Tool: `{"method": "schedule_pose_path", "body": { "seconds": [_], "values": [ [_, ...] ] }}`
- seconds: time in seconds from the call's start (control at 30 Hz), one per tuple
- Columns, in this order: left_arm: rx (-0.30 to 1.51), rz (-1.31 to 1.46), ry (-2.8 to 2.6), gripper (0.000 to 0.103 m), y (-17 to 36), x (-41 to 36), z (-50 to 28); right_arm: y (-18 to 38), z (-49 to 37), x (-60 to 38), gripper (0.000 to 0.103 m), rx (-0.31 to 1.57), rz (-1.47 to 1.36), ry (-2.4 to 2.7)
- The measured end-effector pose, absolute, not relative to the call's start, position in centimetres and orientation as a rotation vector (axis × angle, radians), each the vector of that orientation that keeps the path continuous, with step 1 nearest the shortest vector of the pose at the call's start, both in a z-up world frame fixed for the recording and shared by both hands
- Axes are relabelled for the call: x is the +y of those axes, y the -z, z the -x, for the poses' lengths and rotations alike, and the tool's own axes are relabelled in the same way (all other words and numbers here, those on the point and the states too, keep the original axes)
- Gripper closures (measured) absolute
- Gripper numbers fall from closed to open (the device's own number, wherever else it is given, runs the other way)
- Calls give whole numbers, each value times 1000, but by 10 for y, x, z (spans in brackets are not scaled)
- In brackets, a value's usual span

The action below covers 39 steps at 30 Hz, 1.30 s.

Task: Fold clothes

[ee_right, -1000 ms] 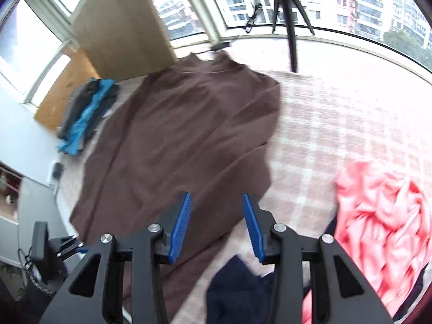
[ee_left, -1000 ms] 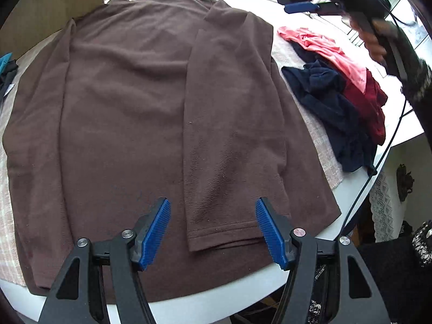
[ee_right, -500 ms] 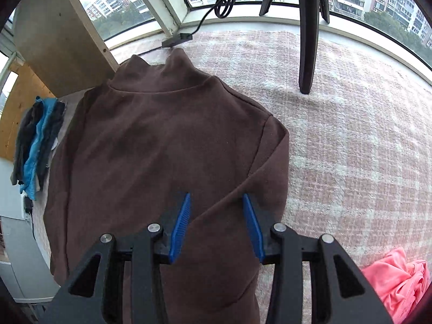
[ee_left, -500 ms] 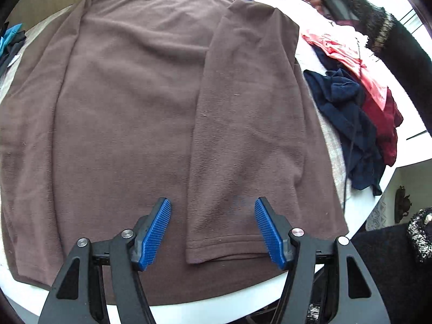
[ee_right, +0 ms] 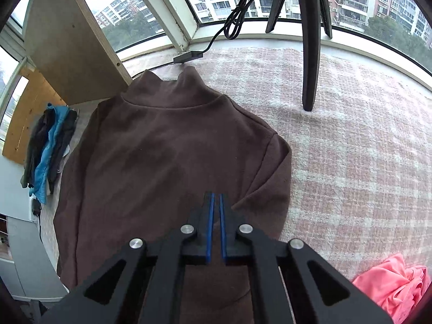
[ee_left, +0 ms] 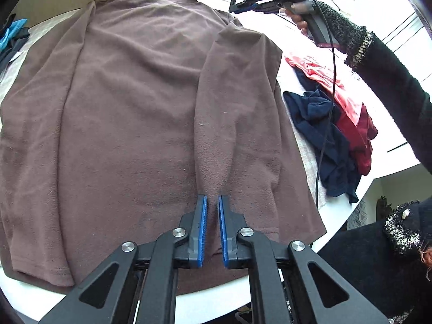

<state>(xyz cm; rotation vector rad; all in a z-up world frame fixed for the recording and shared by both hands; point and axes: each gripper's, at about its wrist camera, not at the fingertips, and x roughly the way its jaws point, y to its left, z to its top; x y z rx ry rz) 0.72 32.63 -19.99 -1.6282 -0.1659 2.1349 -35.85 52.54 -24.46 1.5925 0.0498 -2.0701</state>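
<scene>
A brown long-sleeved top (ee_left: 121,108) lies flat on the table, its collar at the far end. Its right sleeve (ee_left: 229,94) is folded down over the body. My left gripper (ee_left: 212,197) is shut on the cuff end of that sleeve, and the cloth narrows into its blue pads. In the right wrist view the same top (ee_right: 162,148) fills the middle. My right gripper (ee_right: 215,195) is shut at the sleeve's shoulder fold, where the cloth puckers beside its tips. The left wrist view shows the right gripper (ee_left: 235,10) at the far shoulder, held by a hand.
Navy (ee_left: 318,124), pink (ee_left: 318,70) and red (ee_left: 361,135) clothes are piled at the right near the round table's edge (ee_left: 359,197). Blue and grey clothes (ee_right: 48,145) lie far left. A tripod leg (ee_right: 310,54) and a cable adapter (ee_right: 189,56) stand on the plaid cloth (ee_right: 351,148).
Both grippers were open half a second ago and are now shut. The left one closed on the sleeve cuff. The right one moved in over the shoulder and closed there.
</scene>
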Motion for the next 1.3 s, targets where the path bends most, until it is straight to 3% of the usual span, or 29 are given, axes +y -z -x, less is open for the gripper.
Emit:
{"method": "schedule_pose_path", "body": {
  "seconds": [0.07, 0.13, 0.17, 0.2, 0.33, 0.37, 0.43, 0.47, 0.57, 0.83, 0.93, 1.07, 1.13, 1.3],
  "values": [
    [-148, 1643, -2134, 97, 202, 327, -7, 252, 364, 523, 90, 75, -1687, 2056],
    [-130, 1657, -2133, 87, 204, 328, -6, 261, 369, 522, 65, 56, -1809, 2040],
    [-121, 1665, -2132, 75, 205, 328, -6, 267, 371, 520, 63, 53, -1844, 2032],
    [-107, 1677, -2127, 65, 207, 330, -4, 272, 373, 517, 62, 61, -1875, 2025],
    [-75, 1659, -2098, 66, 212, 338, -2, 291, 373, 502, 63, 233, -1923, 2009],
    [-69, 1658, -2093, 69, 214, 340, -2, 292, 370, 498, 65, 296, -1899, 2014],
    [-72, 1655, -2082, 87, 217, 341, -3, 292, 364, 491, 87, 435, -1853, 2017],
    [-80, 1652, -2077, 94, 218, 341, -3, 290, 362, 491, 92, 463, -1833, 2000],
    [-126, 1628, -2057, 98, 216, 339, -4, 276, 361, 501, 96, 417, -1782, 1981],
    [-269, 1528, -2119, 99, 177, 312, -11, 237, 365, 511, 97, 32, -1609, 2004],
    [-249, 1594, -2198, 97, 186, 298, -16, 256, 366, 482, 89, 109, -1640, 1939],
    [-112, 1758, -2238, 88, 199, 292, -18, 248, 351, 491, 80, 186, -1622, 1961],
    [-51, 1717, -2250, 74, 188, 301, -24, 232, 335, 515, 62, 165, -1548, 1980],
    [160, 1565, -2186, 51, 176, 359, -42, 228, 266, 590, 61, 120, -1463, 2027]
  ]
}}
